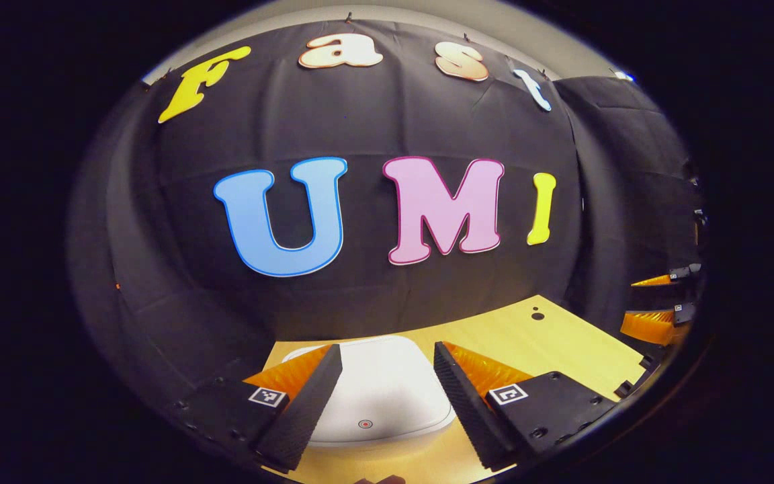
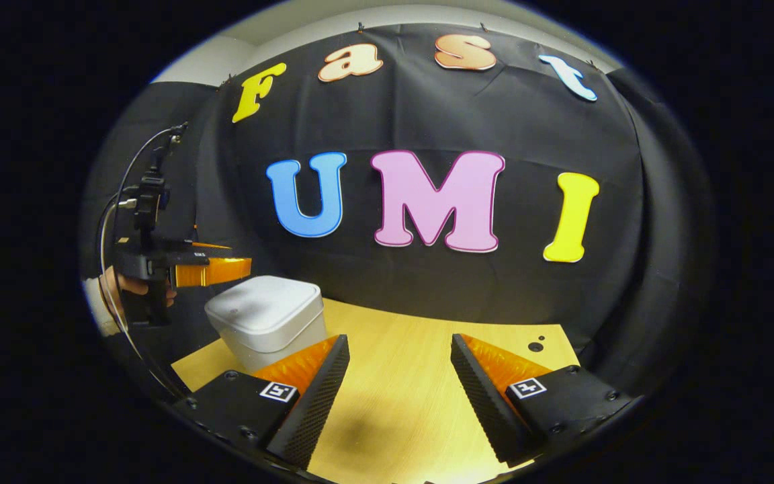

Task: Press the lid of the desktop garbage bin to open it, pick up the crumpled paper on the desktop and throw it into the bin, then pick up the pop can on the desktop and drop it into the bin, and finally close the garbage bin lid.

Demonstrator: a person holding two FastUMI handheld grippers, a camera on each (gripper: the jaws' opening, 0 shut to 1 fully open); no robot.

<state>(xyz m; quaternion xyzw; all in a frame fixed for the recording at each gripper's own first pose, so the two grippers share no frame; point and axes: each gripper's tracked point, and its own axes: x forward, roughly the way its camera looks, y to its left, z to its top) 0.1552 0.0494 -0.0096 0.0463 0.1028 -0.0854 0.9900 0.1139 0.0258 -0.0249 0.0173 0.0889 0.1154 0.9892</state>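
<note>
Ribbed fingers of left tool (image 1: 387,393) nearest the lens, spread wide, nothing between them but air. Directly below and between them: white rounded-square plastic garbage bin (image 1: 377,393), lid down, small red-ringed press button (image 1: 365,424) near its front edge. Tool poised above lid rather than touching; judged as line-up for the opening press, fingers straddling the button zone. Bin sits at the near-left part of the pale wooden table (image 1: 548,343), close to the black cloth wall.

Right tool (image 2: 400,390) likewise released, held above bare table, well apart from bin. Probably parked clear so as not to block the press, ready for the later pick-ups. Seen from right gripper view: bin (image 2: 266,319) at left with lid shut, left tool (image 2: 216,269) hovering just over its far-left side, gripped by a hand (image 2: 121,286) with a light cuff.

Crumpled paper and pop can: position cannot be told.

Two small dark holes (image 2: 536,346) at far right of table. Small square black-and-white markers on finger mounts; no brand or readable label on bin.

Task stage, as judgement: first step, lid not yet opened.
</note>
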